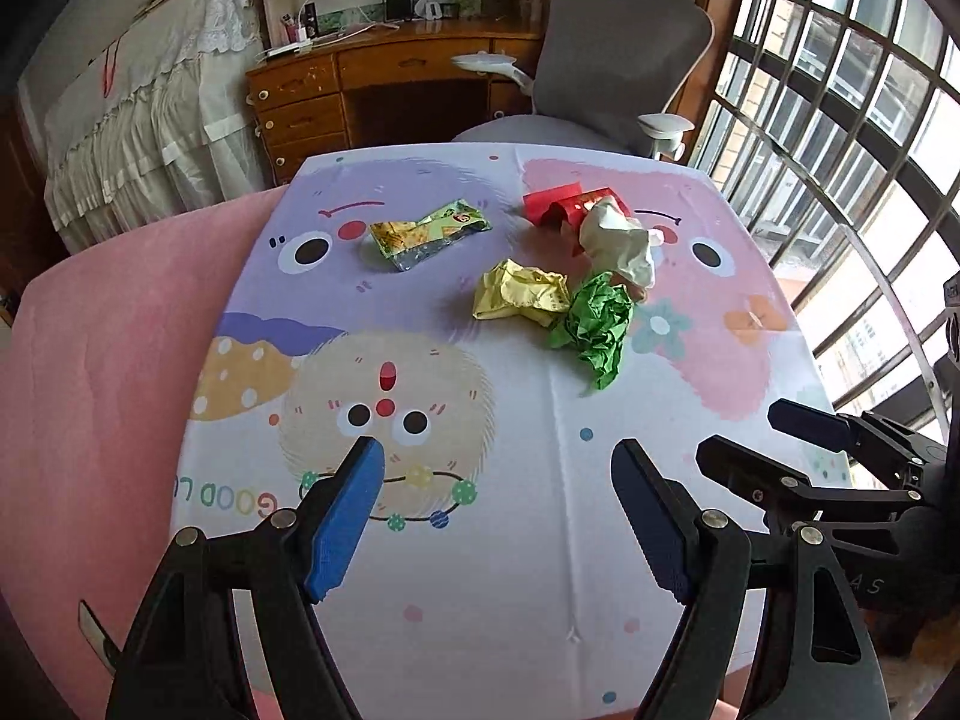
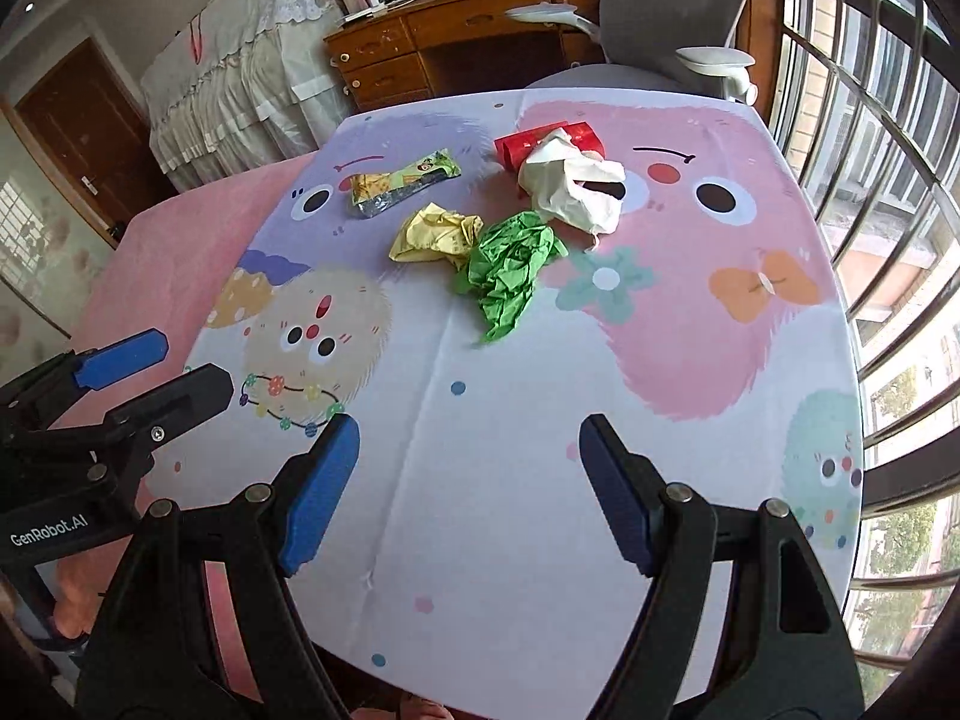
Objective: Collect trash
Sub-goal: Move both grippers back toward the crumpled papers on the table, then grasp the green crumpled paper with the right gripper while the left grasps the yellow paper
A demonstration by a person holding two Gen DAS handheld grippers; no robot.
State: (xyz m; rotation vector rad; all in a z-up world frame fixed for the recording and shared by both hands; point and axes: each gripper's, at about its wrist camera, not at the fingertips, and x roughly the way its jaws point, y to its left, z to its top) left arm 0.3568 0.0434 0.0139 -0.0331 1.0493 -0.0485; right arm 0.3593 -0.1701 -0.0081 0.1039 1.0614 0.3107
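Where the tablecloth point(image 1: 480, 540) reads "GOOD", left hand-held gripper point(image 2: 180, 369) reads "GenRobot.AI"

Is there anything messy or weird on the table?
Yes. Crumpled green paper, yellow paper, white paper, a red wrapper and a snack packet lie scattered on the cartoon tablecloth.

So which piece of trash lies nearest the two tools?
The green crumpled paper: it reaches furthest down the tablecloth toward both tools; the yellow, white, red and wrapper pieces sit behind it.
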